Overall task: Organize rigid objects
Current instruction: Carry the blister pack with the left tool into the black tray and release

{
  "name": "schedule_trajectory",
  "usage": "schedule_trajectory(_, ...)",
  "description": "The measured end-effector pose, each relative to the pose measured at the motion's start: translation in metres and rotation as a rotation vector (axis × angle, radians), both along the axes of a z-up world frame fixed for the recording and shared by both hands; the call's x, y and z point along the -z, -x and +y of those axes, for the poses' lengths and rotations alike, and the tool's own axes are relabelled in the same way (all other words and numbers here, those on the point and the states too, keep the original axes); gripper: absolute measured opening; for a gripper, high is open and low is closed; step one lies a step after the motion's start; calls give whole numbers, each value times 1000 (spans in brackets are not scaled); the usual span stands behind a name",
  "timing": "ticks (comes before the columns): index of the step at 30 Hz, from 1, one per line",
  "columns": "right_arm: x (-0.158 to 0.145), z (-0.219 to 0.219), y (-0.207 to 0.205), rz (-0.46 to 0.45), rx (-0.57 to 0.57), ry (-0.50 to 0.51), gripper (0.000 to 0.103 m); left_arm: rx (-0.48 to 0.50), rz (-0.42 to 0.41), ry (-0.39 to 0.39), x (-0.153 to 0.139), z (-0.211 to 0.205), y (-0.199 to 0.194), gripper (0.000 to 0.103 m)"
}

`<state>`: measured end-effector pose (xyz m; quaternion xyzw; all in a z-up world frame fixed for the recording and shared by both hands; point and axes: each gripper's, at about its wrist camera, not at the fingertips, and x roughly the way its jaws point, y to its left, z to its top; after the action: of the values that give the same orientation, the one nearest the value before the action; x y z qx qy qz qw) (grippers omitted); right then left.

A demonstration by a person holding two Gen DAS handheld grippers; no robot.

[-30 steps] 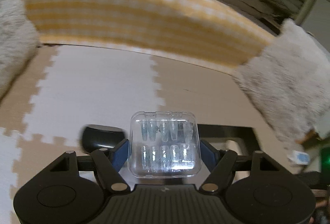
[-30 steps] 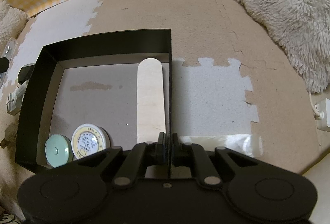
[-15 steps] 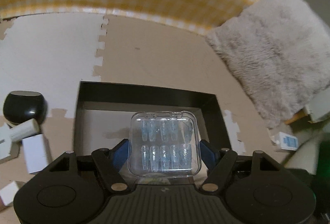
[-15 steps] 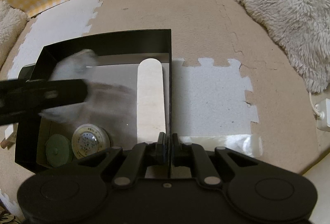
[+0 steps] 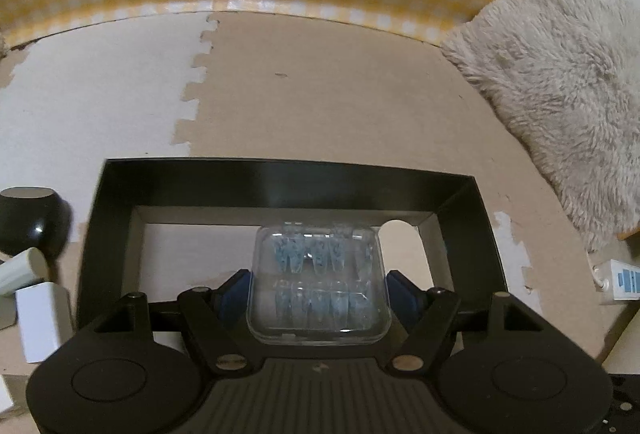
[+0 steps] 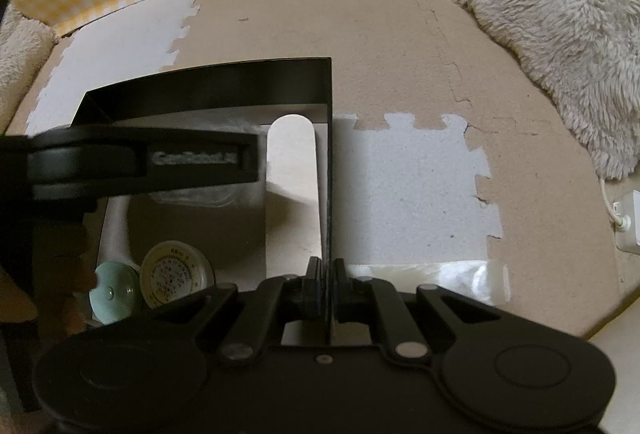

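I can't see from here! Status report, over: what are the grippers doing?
Left gripper shut on clear case, above the black box. Right gripper shut on the box's wall. Wooden stick and two round tins inside; open floor under the case.
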<state>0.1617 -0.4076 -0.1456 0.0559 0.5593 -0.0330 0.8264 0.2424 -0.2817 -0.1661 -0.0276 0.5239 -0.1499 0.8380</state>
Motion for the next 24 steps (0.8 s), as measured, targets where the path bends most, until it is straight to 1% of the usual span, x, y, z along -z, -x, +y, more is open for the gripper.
schedule_trajectory(2,0,0,0,0,1,-1,7,3,-1,-6,3,-2,0,74)
schedule_trajectory(6,0,-1,0,-2,4,-8,7,24,-14,-7,4,-6,1,81)
schedule_trajectory(9,0,-2,0,-3,8,-14,7,33,-10,23,5,-5,0,87)
schedule_trajectory(14,1,-5,0,-6,15,-26,7,36,7,91,5,-3,-1,87)
schedule_trajectory(24,1,-8,1,-9,32,-47,8,55,24,106,3,1,-1,89)
